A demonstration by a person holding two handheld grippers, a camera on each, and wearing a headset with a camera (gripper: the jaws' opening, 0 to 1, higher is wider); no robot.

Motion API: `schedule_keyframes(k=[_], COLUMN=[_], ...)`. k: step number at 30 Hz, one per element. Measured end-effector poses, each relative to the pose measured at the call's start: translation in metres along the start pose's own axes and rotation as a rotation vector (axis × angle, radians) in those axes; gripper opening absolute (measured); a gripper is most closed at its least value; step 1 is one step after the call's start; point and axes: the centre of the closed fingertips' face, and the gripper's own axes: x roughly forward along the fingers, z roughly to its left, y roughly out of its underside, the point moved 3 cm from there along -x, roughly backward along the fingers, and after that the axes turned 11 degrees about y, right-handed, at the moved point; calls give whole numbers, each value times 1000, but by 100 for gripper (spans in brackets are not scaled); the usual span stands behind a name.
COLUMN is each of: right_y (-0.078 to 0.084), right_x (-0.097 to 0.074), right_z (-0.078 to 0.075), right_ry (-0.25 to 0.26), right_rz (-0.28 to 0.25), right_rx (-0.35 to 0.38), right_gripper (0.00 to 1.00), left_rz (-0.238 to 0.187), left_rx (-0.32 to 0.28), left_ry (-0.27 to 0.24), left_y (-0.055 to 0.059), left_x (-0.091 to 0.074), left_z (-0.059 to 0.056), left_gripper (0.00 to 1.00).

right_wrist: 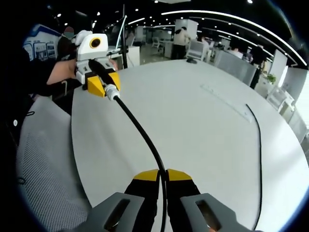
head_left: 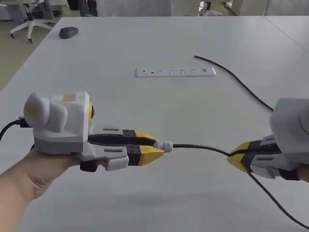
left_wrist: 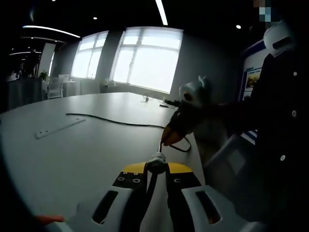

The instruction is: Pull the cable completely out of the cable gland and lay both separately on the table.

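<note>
Table: large white table (head_left: 145, 111) with a smooth matte top.
Windows: tall bright windows (left_wrist: 145, 58) beyond the table's far end, letting in daylight.
Ceiling: dark, with a long white light strip (left_wrist: 161, 13) above the table.
Seating: white swivel chair (head_left: 30, 21) on castors, off the table's far left corner.
Floor: pale floor (head_left: 10, 58) left of the table.

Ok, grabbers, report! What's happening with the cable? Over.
Left gripper shut on cable gland. Right gripper shut on cable. Cable not yet out, both above table. Power strip far back, out of the way.
</note>
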Motion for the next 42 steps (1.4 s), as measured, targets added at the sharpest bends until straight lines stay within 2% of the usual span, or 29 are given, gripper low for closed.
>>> schedule_keyframes(k=[10, 17, 18, 19, 20, 21, 23, 26, 29, 31, 32, 34, 38, 42], right_y=[18, 19, 15, 13, 9, 2, -9, -35, -59, -66, -72, -75, -82, -83], right_x=[6, 6, 5, 4, 3, 2, -1, -6, -12, -12, -10, -6, 1, 2], right_z=[1, 3, 4, 5, 8, 12, 18, 33, 53, 60, 63, 65, 69, 71], right_ry=[-5, -7, -5, -7, -25, -50, -66, -128, -160, -177, -165, -165, -171, -176], right_rz=[64, 63, 42, 37, 22, -14, -43, -150, -219, -227, -246, -233, -243, -250], right_rx=[27, 9, -20, -10, -3, -17, -11, -53, -142, -186, -220, -228, -253, -292], right_gripper=[0, 3, 7, 12, 16, 18, 22, 25, 21, 19, 17, 14, 11, 2], left_rz=[9, 8, 7, 7, 10, 11, 9, 10, 0, 0, 2, 7, 18, 27], left_rx=[3, 2, 2, 5, 7, 6, 4, 5, 10, 11, 14, 15, 25, 35], left_ry=[-4, -6, -6, -7, -8, -7, -7, -2, 6, 6, 9, 13, 19, 21], left_y=[2, 1, 1, 0, 1, 1, 1, 0, -2, -3, -3, -3, -3, -3], left_x=[0, 0, 0, 0, 0, 0, 0, 2, 2, 3, 3, 4, 5, 6], left_z=[-3, -2, -2, -2, -2, -2, -2, -2, -3, -3, -4, -4, -7, -7], left_gripper=[15, 15, 15, 15, 15, 15, 15, 15, 15, 15, 15, 15, 15, 15])
